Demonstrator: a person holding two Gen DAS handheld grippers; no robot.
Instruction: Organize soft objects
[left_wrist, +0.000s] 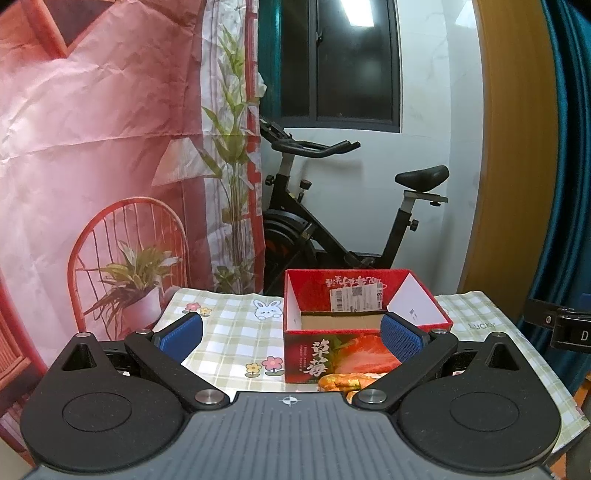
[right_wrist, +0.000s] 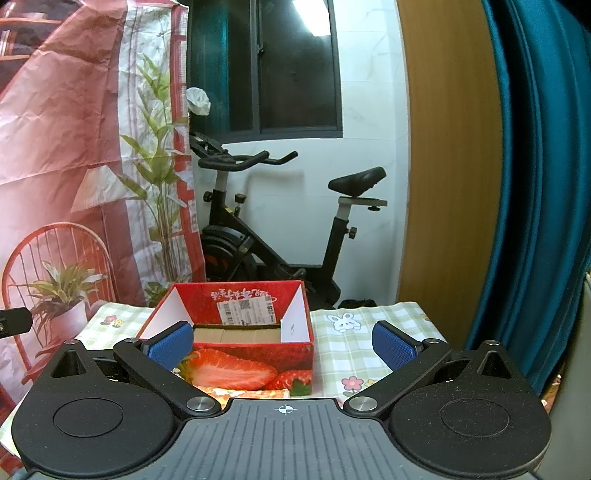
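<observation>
Evidently an opening step: neither gripper carries anything. Left gripper and right gripper both hover above the near edge of the bench, fingers spread wide and empty. Between them stands the red strawberry box, open-topped, its brown cardboard floor apparently bare. The soft objects lie just in front of the box's near wall, low in both views: an orange-yellow packet, crinkled and glossy, is largely hidden behind the gripper bodies, so their count and shape cannot be told. The next move probably calls for lowering one gripper to the packet, closing lightly on its pliable wrapper, then lifting it over the box wall.
</observation>
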